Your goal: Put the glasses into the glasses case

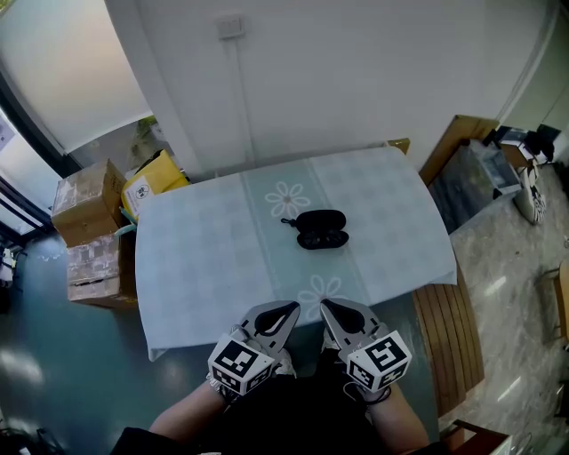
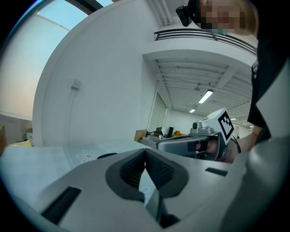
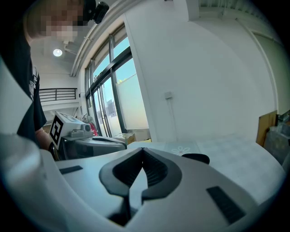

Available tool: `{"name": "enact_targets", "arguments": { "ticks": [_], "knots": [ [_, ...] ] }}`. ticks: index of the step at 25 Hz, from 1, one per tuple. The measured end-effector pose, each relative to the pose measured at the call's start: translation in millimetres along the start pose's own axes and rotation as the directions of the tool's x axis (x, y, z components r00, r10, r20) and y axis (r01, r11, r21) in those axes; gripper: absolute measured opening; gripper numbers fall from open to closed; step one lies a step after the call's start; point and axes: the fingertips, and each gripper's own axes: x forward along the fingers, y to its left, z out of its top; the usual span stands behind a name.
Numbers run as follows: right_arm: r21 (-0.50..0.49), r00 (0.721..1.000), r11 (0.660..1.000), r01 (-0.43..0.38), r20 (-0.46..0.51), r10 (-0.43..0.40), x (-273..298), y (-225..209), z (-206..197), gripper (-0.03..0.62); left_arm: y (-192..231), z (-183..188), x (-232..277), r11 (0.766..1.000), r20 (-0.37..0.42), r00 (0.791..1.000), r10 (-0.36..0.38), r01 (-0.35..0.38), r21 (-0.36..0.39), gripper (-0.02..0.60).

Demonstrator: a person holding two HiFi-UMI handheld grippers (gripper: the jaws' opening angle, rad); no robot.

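Glasses case (image 1: 318, 219), black, centre of worktop (image 1: 204, 258); glasses (image 1: 322, 239) laid against its lower edge. Left tongs (image 1: 292, 308) and right tongs (image 1: 325, 306), lower centre: pressed together, nothing held.

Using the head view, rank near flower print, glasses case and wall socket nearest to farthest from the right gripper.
1. Near flower print, just ahead of the right gripper.
2. Glasses case, mid-table.
3. Wall socket, far wall, leftward.

White wall (image 1: 356, 80), stacked cardboard boxes (image 1: 89, 227), glossy, perhaps tiled floor (image 1: 502, 284).
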Motion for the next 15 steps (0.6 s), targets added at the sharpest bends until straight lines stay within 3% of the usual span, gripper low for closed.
{"name": "enact_targets", "arguments": {
  "ticks": [15],
  "knots": [
    [-0.008, 1.000, 1.000, 0.018, 0.011, -0.018, -16.1, 3.7, -4.2, 0.023, -14.2, -4.7, -5.8, 1.000, 0.007, 1.000, -0.006, 0.006, 0.005, 0.026]
  ]
}}
